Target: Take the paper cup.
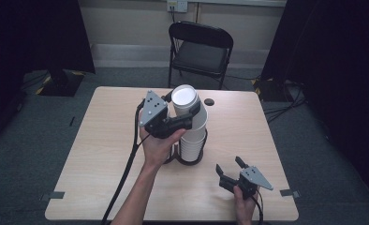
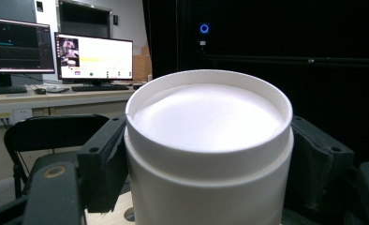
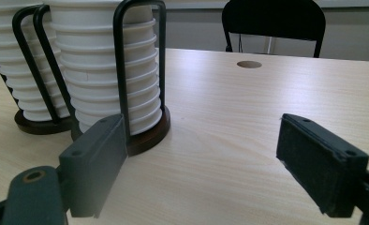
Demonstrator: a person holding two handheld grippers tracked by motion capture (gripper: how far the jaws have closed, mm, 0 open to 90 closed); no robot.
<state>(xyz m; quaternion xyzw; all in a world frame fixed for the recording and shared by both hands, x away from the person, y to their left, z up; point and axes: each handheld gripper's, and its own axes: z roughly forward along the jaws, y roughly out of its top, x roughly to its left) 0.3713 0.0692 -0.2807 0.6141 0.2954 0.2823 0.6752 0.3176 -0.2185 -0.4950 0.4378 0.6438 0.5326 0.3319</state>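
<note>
Meanwhile, the left gripper [image 1: 190, 112] was clamped on a white paper cup [image 1: 185, 97], one pad pressed to each side just below the rim, as the left gripper view showed [image 2: 210, 140]. That cup sat upside down at the top of a stack of cups [image 1: 193, 138] held in a black wire holder [image 1: 190, 159] near the middle of the wooden table [image 1: 103, 140]. The right gripper [image 1: 230, 168] rested low near the table's near right corner, its jaws spread wide with nothing between them [image 3: 203, 168]. A black folding chair [image 1: 200, 49] stood behind the table.
</note>
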